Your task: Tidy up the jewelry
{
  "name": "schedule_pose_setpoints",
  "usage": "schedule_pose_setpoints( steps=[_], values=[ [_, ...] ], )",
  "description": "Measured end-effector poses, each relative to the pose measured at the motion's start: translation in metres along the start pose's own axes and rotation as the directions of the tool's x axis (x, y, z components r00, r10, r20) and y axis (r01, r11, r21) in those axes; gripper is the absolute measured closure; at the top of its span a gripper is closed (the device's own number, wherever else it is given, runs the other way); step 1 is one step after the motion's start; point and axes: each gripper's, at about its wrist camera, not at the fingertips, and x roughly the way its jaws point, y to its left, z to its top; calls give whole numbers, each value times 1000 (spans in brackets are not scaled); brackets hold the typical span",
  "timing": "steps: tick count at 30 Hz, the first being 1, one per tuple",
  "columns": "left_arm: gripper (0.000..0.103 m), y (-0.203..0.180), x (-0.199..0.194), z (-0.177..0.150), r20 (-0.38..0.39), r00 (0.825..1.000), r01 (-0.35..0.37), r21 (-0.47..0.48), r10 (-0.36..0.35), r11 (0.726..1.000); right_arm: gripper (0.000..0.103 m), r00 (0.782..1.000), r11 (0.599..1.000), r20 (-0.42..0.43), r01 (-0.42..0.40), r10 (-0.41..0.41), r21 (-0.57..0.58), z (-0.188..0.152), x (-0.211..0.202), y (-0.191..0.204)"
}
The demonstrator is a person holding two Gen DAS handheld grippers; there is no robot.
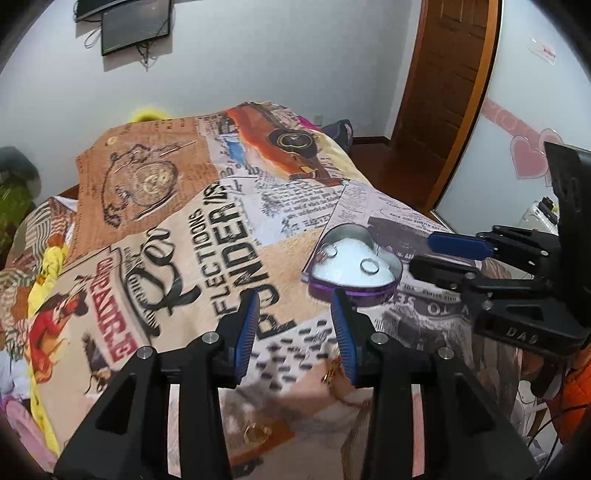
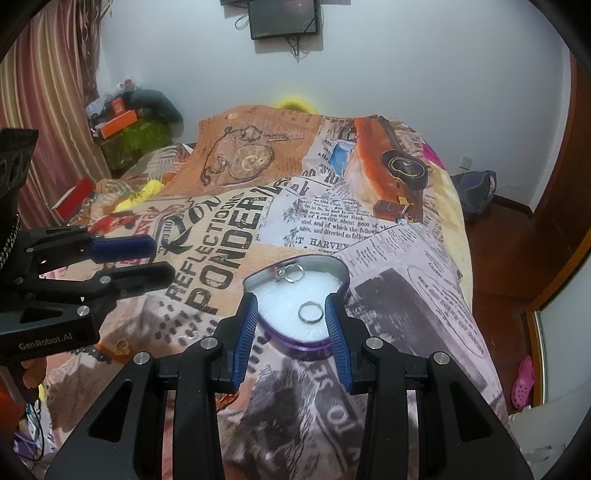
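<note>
Heart tin [image 2: 341, 280]: purple-walled, lid off, white padded floor, resting on the blanket [image 2: 424, 302] near its right-hand side. Inside the tin, near its middle: one plain silver ring [image 2: 310, 312], lying flat. Inside the tin, against its far wall: a second silver ring [image 2: 297, 274] touching a small tangle of silver pieces, too small to tell apart. On the blanket in front of the tin and to its left, in the left wrist view: a small gold clasp piece [image 1: 330, 373] just beside the left gripper's right pad; a gold ring [image 1: 256, 432] nearer the camera; a faint silver item [image 1: 320, 336] between clasp and tin, blurred. Right gripper [image 2: 291, 319]: above the tin's near edge, jaws apart, nothing between the pads, the middle ring seen in the gap below. Left gripper [image 1: 295, 326]: left of the tin and nearer than it, jaws apart, holding nothing, over bare blanket. Blanket: printed with newspaper text, a pocket watch, an orange car, large lettering. Beyond the tin, on the far wall: a dark screen [image 2: 283, 18] with dangling cables. Right of the tin: a wooden door [image 1: 448, 88].
</note>
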Motion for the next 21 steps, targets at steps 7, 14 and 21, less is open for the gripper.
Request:
schedule_pose_setpoints(
  steps=[7, 14, 21],
  values=[
    [62, 20, -18, -28, -24, 999, -45, -52, 43, 998, 68, 1000, 1000, -16, -4, 4, 8, -12, -9, 12],
    [62, 33, -19, -61, -81, 995, -63, -83, 57, 995, 68, 998, 1000, -57, -12, 13, 28, -27, -4, 20],
    [62, 33, -4, -94, -144, 990, -17, -123, -1, 992, 68, 992, 999, -123, -8, 14, 47, -48, 6, 24]
  ],
)
